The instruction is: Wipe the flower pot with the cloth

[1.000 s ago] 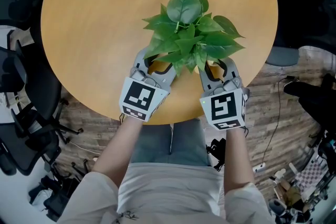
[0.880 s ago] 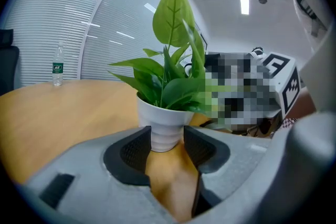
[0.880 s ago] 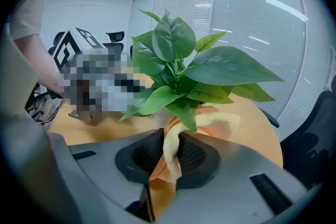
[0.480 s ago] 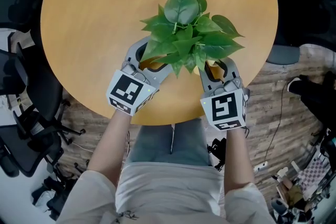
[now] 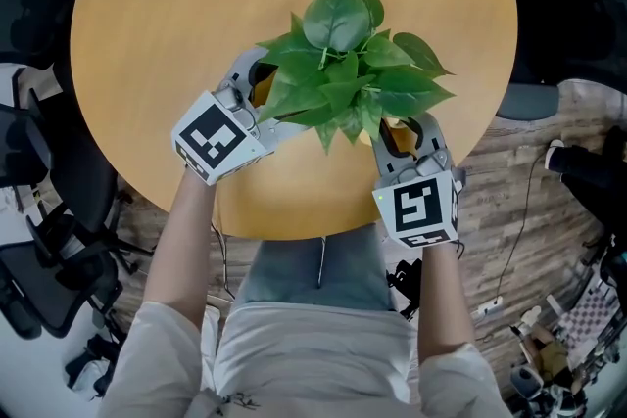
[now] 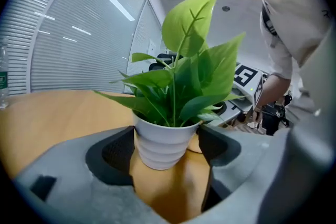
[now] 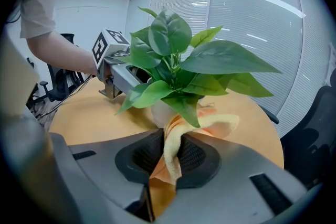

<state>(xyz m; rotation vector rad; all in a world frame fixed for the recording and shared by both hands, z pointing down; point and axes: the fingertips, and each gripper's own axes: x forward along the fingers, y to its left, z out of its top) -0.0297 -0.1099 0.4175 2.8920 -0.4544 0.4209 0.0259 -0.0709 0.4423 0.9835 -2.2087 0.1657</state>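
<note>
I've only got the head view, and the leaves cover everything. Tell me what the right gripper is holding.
Observer: The right gripper is shut on a yellow-orange cloth, whose free end reaches up under the leaves.
Operator: Now report the left jaws.
Observer: The left gripper is open. Its jaws have just been opening, with the flower pot standing between them and the pads seemingly not pressing on it.
Operator: Describe that pot.
Observer: White, ribbed, upright on the table.
</note>
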